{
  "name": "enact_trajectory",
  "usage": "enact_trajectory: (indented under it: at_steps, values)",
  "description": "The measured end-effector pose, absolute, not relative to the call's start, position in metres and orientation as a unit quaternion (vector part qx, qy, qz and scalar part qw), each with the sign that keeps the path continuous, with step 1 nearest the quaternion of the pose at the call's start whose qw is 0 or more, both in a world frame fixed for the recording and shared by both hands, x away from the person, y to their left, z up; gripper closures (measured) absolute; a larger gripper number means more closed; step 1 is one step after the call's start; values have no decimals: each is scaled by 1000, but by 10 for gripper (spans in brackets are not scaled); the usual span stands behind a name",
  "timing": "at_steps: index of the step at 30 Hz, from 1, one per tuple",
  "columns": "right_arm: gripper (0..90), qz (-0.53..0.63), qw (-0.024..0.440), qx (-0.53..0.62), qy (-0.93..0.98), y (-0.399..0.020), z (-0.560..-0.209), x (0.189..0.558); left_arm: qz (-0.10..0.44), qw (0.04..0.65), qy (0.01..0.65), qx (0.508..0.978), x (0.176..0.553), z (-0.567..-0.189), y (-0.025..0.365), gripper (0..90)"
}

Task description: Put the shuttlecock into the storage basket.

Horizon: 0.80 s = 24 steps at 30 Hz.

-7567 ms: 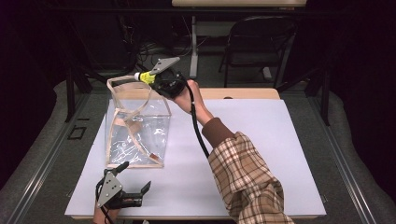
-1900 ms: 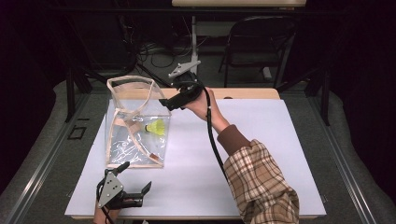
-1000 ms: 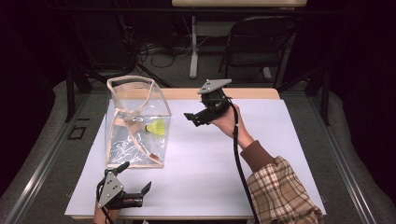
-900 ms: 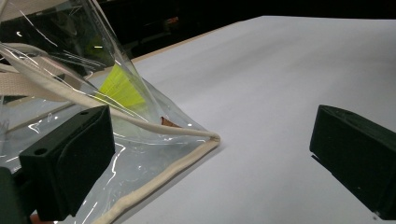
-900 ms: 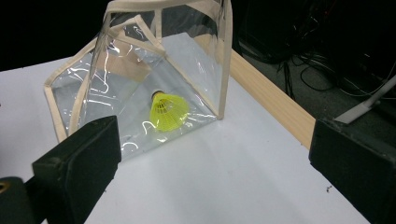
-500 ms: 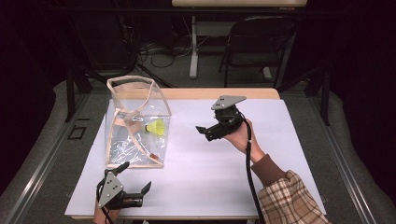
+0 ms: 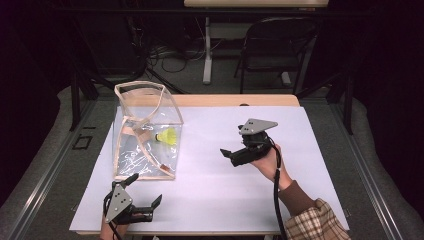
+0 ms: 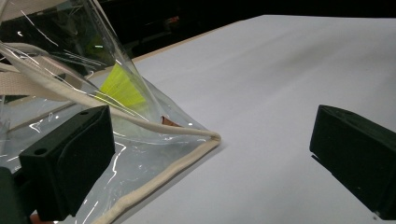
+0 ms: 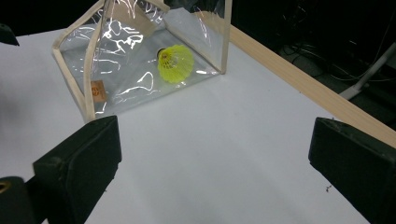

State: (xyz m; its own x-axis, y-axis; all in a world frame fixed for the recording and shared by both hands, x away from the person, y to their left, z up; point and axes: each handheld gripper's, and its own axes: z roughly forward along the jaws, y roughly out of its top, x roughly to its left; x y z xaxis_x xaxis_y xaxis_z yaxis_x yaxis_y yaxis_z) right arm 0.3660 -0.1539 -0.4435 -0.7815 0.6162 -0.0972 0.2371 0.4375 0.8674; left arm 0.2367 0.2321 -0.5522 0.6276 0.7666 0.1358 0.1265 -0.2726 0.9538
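Since half a second ago the right gripper (image 7: 226, 153) has drawn farther back from the clear bag (image 7: 145, 131) toward the person, over the white table (image 7: 210, 190); its jaws stand wide apart with nothing between them. Ahead of those jaws, well apart, the yellow shuttlecock (image 9: 176, 63) lies inside the bag. Low at the near edge, the left gripper (image 7: 145, 192) rests with jaws wide and empty, the bag's corner just in front of its left jaw.

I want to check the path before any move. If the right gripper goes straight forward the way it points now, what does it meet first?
Probably the clear bag. The right gripper is open, above bare white table, and aims at the bag's side with the yellow shuttlecock inside. Nothing lies between them; its height is hard to judge.
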Motion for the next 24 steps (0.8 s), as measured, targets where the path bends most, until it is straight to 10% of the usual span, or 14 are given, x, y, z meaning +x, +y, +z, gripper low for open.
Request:
enact_trajectory:
  at_steps: [24]
  values:
    - [10,477,221,274,805,-191,-489,322,306,519,304,738,237,-553,231,0]
